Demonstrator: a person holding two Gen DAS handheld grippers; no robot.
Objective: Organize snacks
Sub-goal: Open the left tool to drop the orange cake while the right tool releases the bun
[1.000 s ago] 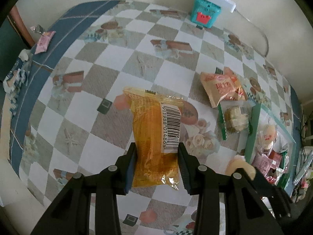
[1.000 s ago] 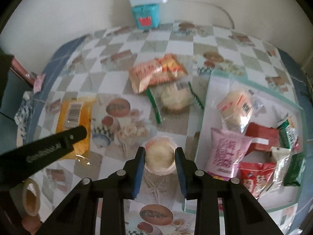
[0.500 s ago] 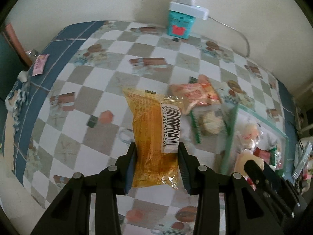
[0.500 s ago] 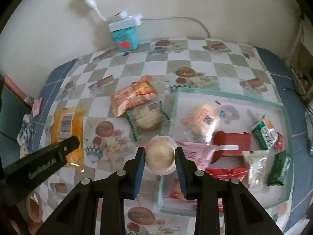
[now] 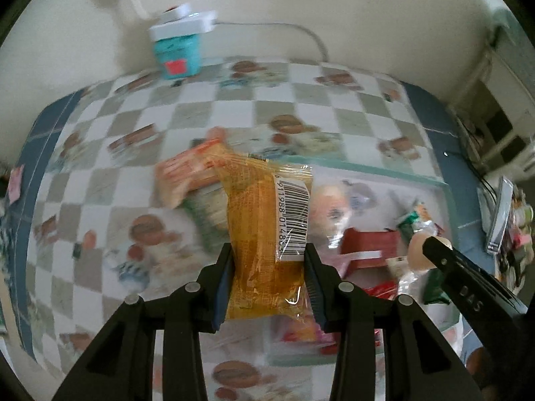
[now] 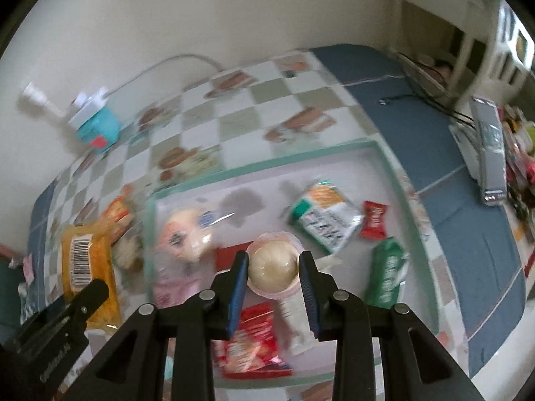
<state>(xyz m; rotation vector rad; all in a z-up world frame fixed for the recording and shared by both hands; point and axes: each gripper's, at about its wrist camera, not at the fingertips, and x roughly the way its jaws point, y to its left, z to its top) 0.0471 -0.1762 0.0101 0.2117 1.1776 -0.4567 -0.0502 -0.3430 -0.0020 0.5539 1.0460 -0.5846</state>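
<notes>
My left gripper (image 5: pixel 269 264) is shut on an orange snack packet (image 5: pixel 267 220) with a barcode label, held in the air above the left edge of a white tray with a green rim (image 5: pixel 367 168). My right gripper (image 6: pixel 272 267) is shut on a round cream-coloured snack cup (image 6: pixel 272 264), held above the middle of the tray (image 6: pixel 391 167). The orange packet (image 6: pixel 87 267) and the left gripper's finger (image 6: pixel 83 304) show at the left of the right wrist view. The tray holds several wrapped snacks.
An orange-red packet (image 5: pixel 187 173) and a green-edged cracker pack (image 5: pixel 207 214) lie on the checked tablecloth left of the tray. A teal box with a white power strip (image 5: pixel 179 46) stands by the back wall. Clutter and a grey stapler-like object (image 6: pixel 490 157) sit at the right edge.
Both grippers have swung to the right with their snacks; the right gripper is now over the tray's middle and the left over the tray's left edge. Grips are unchanged.
</notes>
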